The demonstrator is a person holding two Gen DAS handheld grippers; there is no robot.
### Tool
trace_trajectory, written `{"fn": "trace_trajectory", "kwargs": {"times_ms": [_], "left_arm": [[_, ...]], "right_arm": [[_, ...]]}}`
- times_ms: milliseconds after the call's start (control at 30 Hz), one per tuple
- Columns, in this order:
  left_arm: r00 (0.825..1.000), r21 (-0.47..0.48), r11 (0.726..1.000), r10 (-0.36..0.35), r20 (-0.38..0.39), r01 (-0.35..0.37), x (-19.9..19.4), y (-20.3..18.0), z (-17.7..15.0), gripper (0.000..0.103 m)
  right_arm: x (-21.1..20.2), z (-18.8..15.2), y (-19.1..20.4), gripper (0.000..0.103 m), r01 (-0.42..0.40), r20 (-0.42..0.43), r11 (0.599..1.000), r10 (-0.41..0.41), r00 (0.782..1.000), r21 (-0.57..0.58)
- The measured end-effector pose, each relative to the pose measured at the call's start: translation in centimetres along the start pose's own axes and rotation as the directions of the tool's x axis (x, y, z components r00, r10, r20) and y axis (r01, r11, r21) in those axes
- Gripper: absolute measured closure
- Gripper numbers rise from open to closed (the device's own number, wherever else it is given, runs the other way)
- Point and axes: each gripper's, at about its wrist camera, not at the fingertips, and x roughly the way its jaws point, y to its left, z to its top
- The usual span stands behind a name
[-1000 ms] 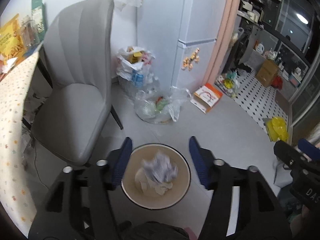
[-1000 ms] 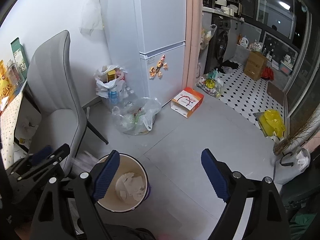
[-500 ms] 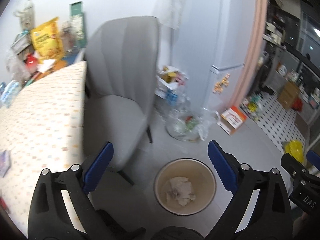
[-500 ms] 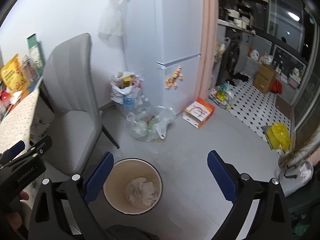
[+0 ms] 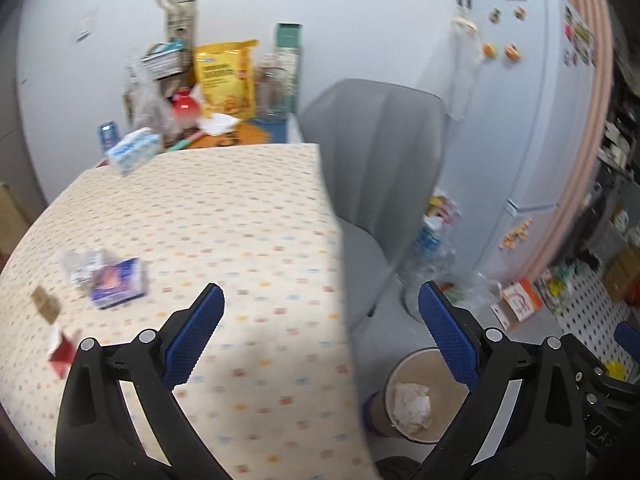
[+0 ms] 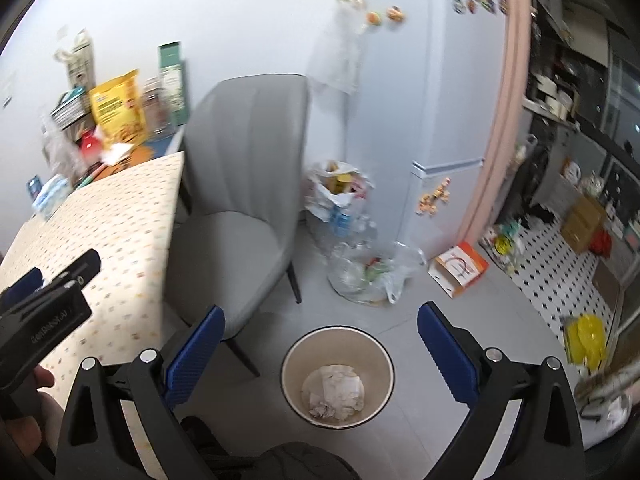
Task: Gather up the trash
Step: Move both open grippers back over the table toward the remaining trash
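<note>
Left gripper (image 5: pixel 320 312) and right gripper (image 6: pixel 320 332): ribbed blue pads spread wide, empty. Round bin (image 6: pixel 337 376) holds crumpled, seemingly paper, waste.

Only "DAS" could be read, white letters on the black body of the right hand-held gripper (image 5: pixel 624 336) at the lower right edge; other print was too blurred.

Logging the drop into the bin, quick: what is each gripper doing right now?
Left gripper: open, nothing between its fingers, having just opened.
Right gripper: open, empty, having just opened too.
</note>
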Motion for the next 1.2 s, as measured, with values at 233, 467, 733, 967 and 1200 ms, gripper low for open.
{"fn": "trace_trajectory", "kwargs": {"times_ms": [233,467,733,967,1200], "left_arm": [[0.999,-0.062,0.997,0.046,0.016,-0.045,-1.8,5.2,-0.4,0.006],[0.996,-0.111,0.991,0.085,0.028,-0.081,-3.6,9.7,-1.2,0.006],[0.991,-0.151,0.981,0.126,0.042,-0.118,-5.5,14.9,-1.8,0.006],[0.987,-0.187,0.97,0.16,0.021,-0.153,-6.0,20.1,-3.1,0.006],[0.981,-0.219,0.957,0.195,-0.005,-0.192,-6.0,24.5,-4.4,0.006]], "right_arm": [[-3.2,-0.4,5.5,0.008,-0.049,0.029,0.996,0.051,0.998,-0.076],[-5.8,-0.8,10.2,0.008,-0.095,0.054,0.986,0.103,0.993,-0.134],[-7.7,-1.5,14.5,0.008,-0.136,0.072,0.973,0.151,0.986,-0.186],[-8.3,-2.6,18.5,0.008,-0.157,0.06,0.962,0.174,0.983,-0.225],[-8.1,-4.0,21.6,0.008,-0.192,0.035,0.949,0.207,0.978,-0.249]]}}
